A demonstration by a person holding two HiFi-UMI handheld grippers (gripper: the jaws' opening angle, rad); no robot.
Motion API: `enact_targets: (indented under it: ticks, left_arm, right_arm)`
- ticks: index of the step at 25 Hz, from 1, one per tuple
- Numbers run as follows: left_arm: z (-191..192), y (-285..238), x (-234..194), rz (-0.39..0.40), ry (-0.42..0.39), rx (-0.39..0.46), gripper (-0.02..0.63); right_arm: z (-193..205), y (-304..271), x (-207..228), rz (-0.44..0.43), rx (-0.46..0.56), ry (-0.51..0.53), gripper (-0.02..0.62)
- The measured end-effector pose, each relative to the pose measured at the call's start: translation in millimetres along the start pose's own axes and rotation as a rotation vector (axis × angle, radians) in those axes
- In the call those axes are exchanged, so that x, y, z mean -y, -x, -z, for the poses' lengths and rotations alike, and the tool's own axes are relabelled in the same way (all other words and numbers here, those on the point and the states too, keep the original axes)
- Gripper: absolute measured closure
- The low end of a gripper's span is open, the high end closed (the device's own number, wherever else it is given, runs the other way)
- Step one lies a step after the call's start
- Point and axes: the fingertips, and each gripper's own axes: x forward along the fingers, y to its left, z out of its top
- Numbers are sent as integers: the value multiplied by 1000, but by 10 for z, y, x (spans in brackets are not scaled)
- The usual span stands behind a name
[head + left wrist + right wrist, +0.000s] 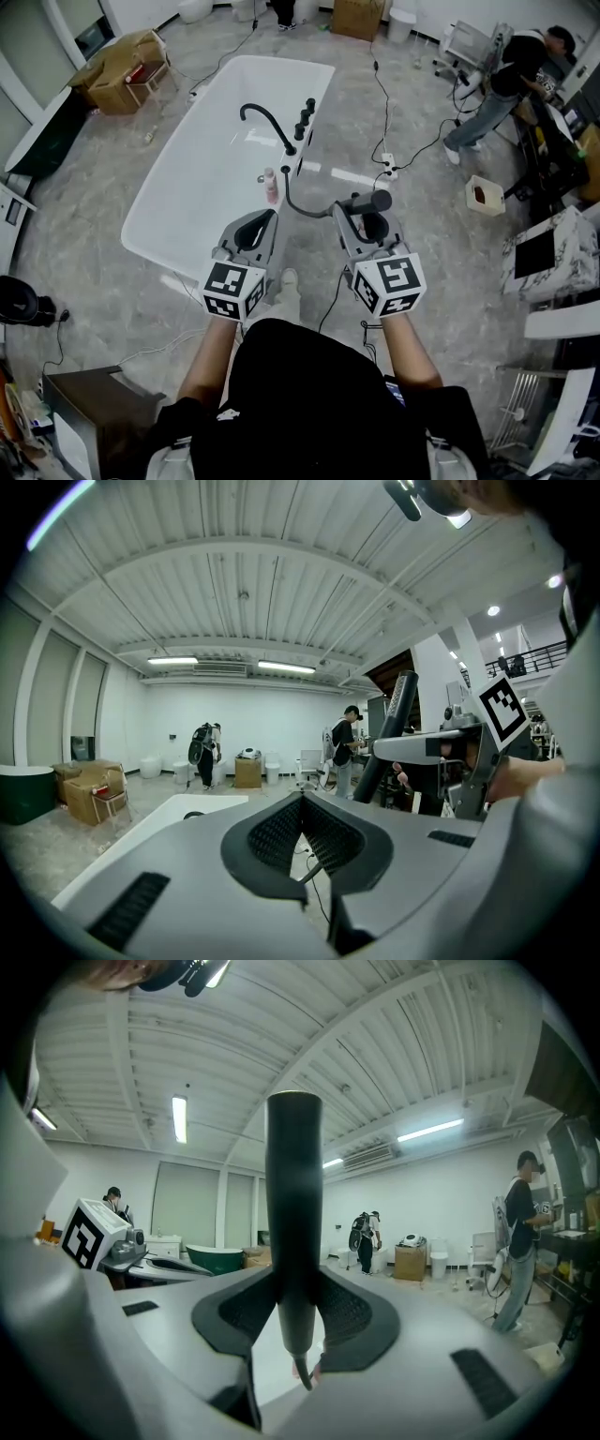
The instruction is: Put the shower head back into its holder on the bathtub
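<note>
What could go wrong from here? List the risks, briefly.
1. The right gripper clamps the shower head near its narrow hose end, so the long handle could pivot or slip.
2. The hose loops close to the pink bottle on the bathtub rim and could topple it.

We're in a big open hall here, more test lab or workshop than anyone's home. A white bathtub [202, 178] stands free in the middle of a grey marbled floor [94, 281]. Cables [380, 94] and a power strip [387, 165] trail across that floor, and cardboard boxes [122, 75] sit near the tub. Overhead we've got a ribbed white ceiling [234, 583] with strip lights [286, 667]. Over by the far wall, toilets [438, 1262] and a green tub [217, 1258] stand loose, and a person [502, 89] is busy at a cluttered desk [548, 150].
</note>
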Motion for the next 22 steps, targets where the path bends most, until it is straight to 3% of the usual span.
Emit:
enact_targets:
  ticks: [9,22]
  left_arm:
    - [-41,-605,-417,-5,5,-11,592]
    - [-307,-1649,-1259,47,35,-22,592]
  right_arm:
    - [6,-625,357,4,-8,-15,453]
    - [-219,-1842,835,34,-29,-20,453]
